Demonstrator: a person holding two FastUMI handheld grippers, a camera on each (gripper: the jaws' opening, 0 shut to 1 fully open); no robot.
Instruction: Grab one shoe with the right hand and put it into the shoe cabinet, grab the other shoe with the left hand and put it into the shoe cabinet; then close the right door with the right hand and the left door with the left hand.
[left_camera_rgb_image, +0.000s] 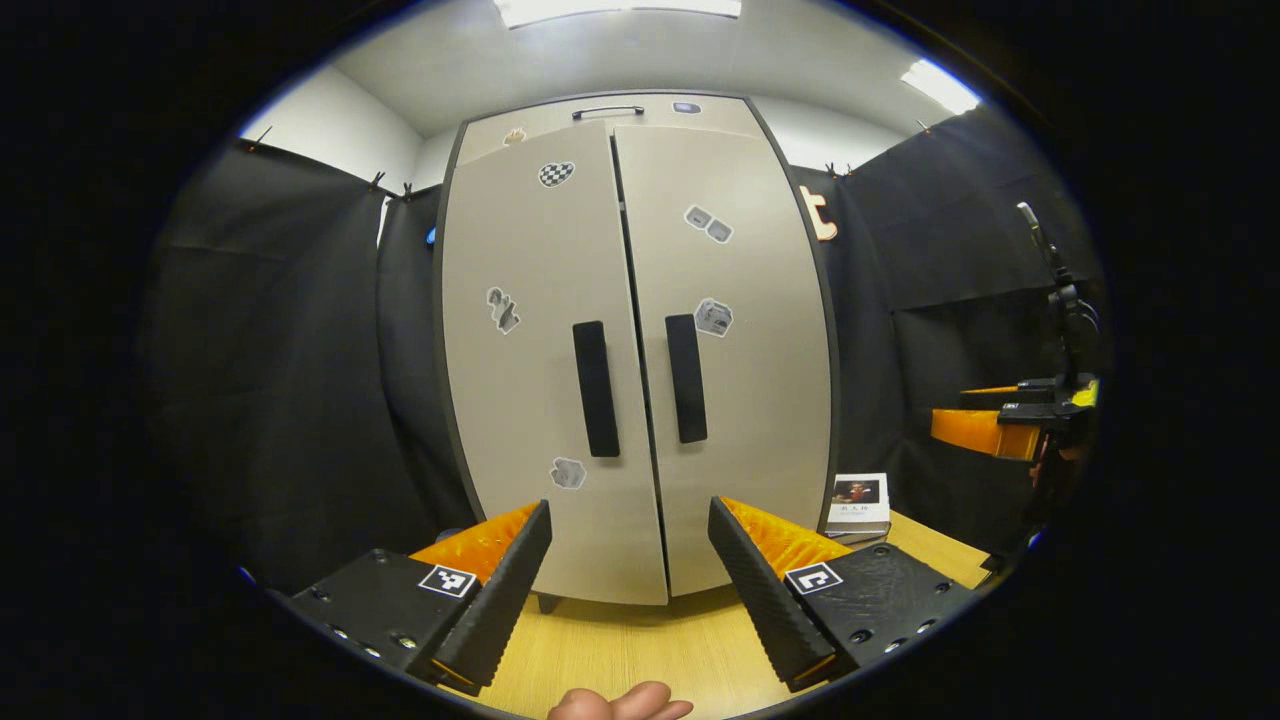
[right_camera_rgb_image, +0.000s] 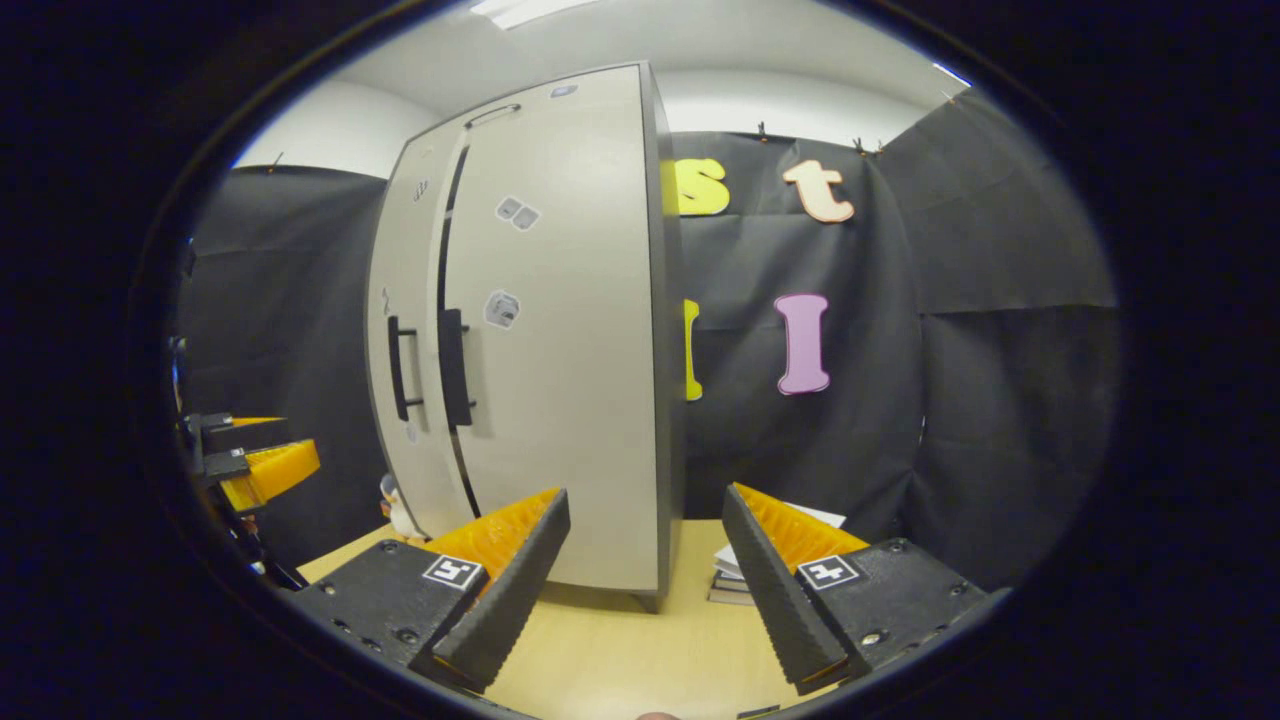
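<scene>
The beige shoe cabinet (left_camera_rgb_image: 640, 350) stands on the wooden table with both doors shut; two dark vertical handles (left_camera_rgb_image: 596, 388) flank the centre seam and small stickers dot the doors. My left gripper (left_camera_rgb_image: 630, 585) faces the doors squarely, a short way back, open with nothing between its fingers. In the right gripper view the cabinet (right_camera_rgb_image: 540, 330) appears from its right corner, doors shut. My right gripper (right_camera_rgb_image: 645, 575) is open and empty, off that corner. Farther off, the right gripper (left_camera_rgb_image: 1010, 425) shows at the right edge of the left gripper view, and the left gripper (right_camera_rgb_image: 250, 460) at the left edge of the right gripper view. No shoe is in sight.
A small stack of books (left_camera_rgb_image: 858, 505) lies on the table (left_camera_rgb_image: 640, 650) right of the cabinet, also seen as books (right_camera_rgb_image: 735, 575) between my right fingers. A small figurine (right_camera_rgb_image: 400, 515) stands left of the cabinet's foot. A fingertip (left_camera_rgb_image: 620, 703) shows at the bottom edge. Black cloth walls surround the booth.
</scene>
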